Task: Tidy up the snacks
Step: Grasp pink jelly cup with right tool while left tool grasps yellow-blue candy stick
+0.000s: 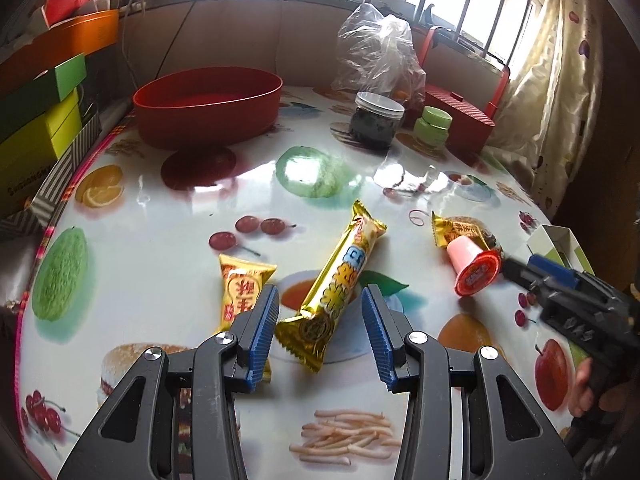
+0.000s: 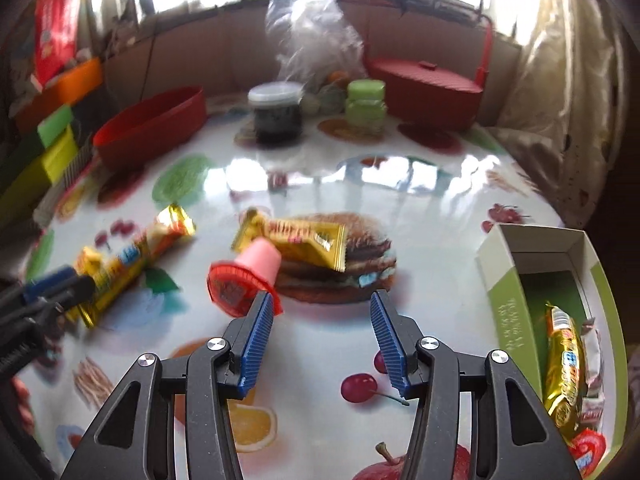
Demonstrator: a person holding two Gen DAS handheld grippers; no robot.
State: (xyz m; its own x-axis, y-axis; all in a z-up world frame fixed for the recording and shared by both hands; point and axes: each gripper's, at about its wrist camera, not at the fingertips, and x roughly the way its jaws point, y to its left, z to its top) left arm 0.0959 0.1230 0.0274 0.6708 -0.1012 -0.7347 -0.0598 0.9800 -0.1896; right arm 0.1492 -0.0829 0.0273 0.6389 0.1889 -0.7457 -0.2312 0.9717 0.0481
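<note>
My left gripper is open, its jaws either side of the near end of a long gold snack bar lying on the table. A shorter gold packet lies just left of it. My right gripper is open; a pink jelly cup with a red lid lies on its side by the left fingertip. Behind the cup lies a gold wafer packet. A green-and-white open box at the right holds a gold bar and other snacks.
A red oval tub stands at the back left. A dark jar with white lid, a green jar, a plastic bag and a red basket stand at the back. Stacked boxes line the left edge.
</note>
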